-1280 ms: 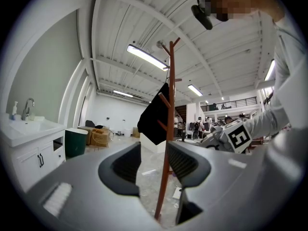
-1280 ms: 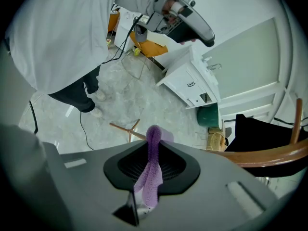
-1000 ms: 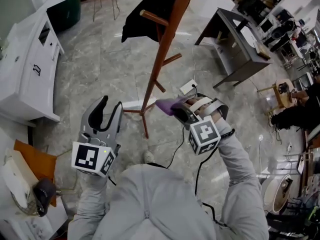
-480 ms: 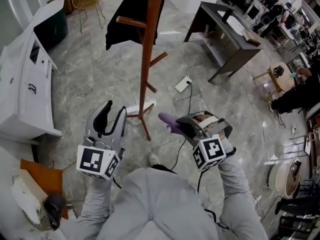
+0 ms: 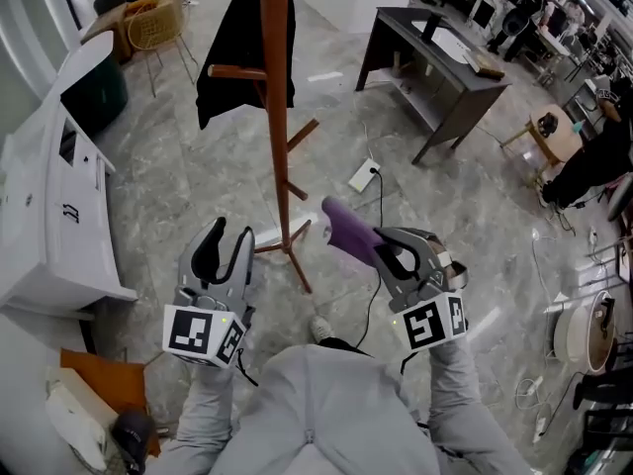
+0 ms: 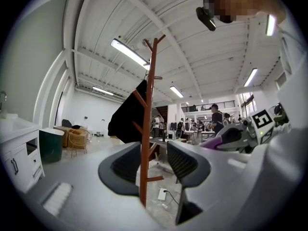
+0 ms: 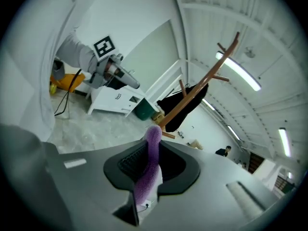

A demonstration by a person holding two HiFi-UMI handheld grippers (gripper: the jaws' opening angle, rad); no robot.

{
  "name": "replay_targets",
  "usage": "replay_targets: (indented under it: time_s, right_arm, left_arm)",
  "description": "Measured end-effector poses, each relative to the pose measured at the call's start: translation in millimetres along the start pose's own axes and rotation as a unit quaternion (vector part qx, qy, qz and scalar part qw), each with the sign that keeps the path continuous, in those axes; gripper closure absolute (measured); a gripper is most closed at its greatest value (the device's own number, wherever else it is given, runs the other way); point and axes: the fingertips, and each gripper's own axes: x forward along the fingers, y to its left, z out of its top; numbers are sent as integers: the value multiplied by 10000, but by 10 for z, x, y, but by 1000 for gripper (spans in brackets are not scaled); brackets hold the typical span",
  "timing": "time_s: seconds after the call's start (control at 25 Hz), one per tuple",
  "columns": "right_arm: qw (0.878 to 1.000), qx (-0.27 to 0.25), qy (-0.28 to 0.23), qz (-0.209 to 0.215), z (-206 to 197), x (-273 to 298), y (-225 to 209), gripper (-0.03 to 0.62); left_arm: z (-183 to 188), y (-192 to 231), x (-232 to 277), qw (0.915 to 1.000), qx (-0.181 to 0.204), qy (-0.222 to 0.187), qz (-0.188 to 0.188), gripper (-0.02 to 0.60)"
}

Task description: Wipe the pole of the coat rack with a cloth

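The brown wooden coat rack pole [image 5: 274,97] rises from the floor ahead of me, with a black coat [image 5: 225,52] hanging on its left side. My right gripper [image 5: 388,248] is shut on a purple cloth [image 5: 346,228], which sticks out toward the rack's base [image 5: 292,248] without touching the pole. My left gripper [image 5: 224,248] is open and holds nothing, just left of the base. In the left gripper view the pole [image 6: 148,124] stands beyond the gap between the jaws. In the right gripper view the cloth [image 7: 150,167] is pinched between the jaws and the pole [image 7: 197,93] slants beyond.
A white cabinet [image 5: 45,196] stands at the left, a wicker chair [image 5: 156,23] behind it. A dark desk [image 5: 435,62] is at the back right. A power strip [image 5: 363,175] with a cable lies on the marble floor. People sit at the far right.
The view has shifted so the rack stands upright and farther off. My right gripper with the cloth has drawn back from the pole. The left gripper stays open.
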Motion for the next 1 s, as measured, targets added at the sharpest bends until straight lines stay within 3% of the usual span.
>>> replay_targets:
  time_s: [0.24,0.56,0.84,1.0]
  right_arm:
    - [9932,663,-411,-864,190,-70,-319,540]
    - [9708,1534,-715,-1698,146,-231,-630,539]
    - [9305,2578,-1163,-2327,-46,-435,-884,539]
    - [9077,3160,-1254,-2458,-192,-480,-895,539]
  left_arm:
    - [52,25,-5,10000,89,-16,8,403]
    - [115,72,-11,9997,234,13,77,403]
    - [174,79,-3,9995,286,-16,92,403]
    - [189,60,11,9993,361,7,59,403]
